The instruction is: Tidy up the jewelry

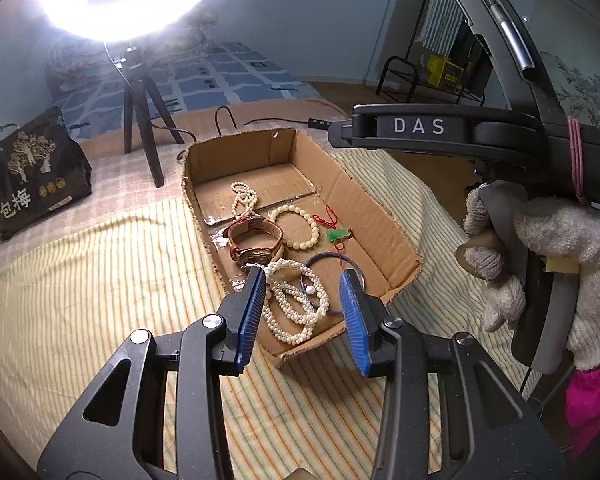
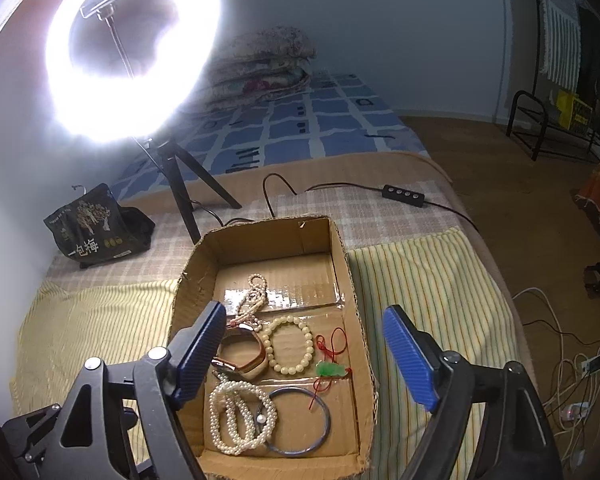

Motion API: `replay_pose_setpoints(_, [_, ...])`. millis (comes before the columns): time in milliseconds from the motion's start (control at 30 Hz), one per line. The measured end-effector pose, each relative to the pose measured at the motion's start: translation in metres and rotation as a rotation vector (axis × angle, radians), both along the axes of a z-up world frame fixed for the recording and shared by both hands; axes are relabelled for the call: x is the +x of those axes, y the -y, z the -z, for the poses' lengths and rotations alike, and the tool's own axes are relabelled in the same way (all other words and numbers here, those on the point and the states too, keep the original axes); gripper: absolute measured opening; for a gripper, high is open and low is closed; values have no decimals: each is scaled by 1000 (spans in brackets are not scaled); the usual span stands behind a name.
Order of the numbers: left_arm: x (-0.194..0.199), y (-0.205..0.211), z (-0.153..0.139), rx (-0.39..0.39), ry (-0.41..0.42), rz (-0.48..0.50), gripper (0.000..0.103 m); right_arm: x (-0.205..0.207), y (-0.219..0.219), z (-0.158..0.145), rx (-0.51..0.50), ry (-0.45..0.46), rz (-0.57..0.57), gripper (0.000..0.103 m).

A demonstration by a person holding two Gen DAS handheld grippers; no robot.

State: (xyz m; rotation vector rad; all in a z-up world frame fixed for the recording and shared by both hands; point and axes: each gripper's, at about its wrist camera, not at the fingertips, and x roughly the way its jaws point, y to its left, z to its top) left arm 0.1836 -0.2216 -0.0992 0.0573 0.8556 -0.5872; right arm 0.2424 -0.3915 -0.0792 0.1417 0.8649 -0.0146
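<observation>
A cardboard box [image 2: 352, 280] sits on a striped cloth [image 2: 440, 280] over the bed, long axis running from the lower middle of the frame up toward the ring light [image 2: 136, 56] at upper left. Its tripod [image 2: 188, 196] stands just behind the box, a dark snack bag [image 2: 96, 228] to the left, a cable remote [image 2: 404, 194] at upper right. Inside the box: a pearl strand [image 2: 240, 416], blue bangle [image 2: 320, 420], bead bracelet [image 2: 290, 344], watch [image 2: 240, 356], green pendant [image 2: 332, 369] (nearest the right wall). The right tool [image 2: 304, 354] hangs wide apart above, empty, its left finger covering part of the watch. The left tool [image 1: 304, 308] is narrower, nothing pinched. Only the left view shows the gloved hand [image 1: 540, 252] gripping the right handle.
</observation>
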Motion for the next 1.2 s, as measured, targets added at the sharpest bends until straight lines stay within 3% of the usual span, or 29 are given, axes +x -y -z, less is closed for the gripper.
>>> replay_pose_setpoints(233, [-16,-22,-20,-3,52,-14,40,-17,-9,-13,-28,8,0,85])
replay_pose_setpoints(333, [-26,-33,-29,-1,94,-26,49,-30,-18,-21,-72,23,-4,88])
replay_pose_setpoints(567, [-46,-58,-46,2,145,-47,50,-56,-31,-37,-86,59,-11,91])
replay_pose_setpoints(733, [-58,-79,-56,-2,174,-64,60,-78,-46,-47,-141,89,-21,94])
replay_pose_setpoints(900, [-70,-98,-65,5,203,-80,62,-100,-57,-60,-158,124,-14,94])
replay_pose_setpoints(967, [-76,-107,-69,3,214,-87,70,-110,-61,-65,-161,147,-4,103])
replay_pose_setpoints(1033, [-81,-115,-72,-3,230,-99,78,-121,-66,-71,-170,179,6,103])
replay_pose_setpoints(1200, [-94,-131,-80,8,269,-120,83,-145,-82,-77,-190,225,-4,103])
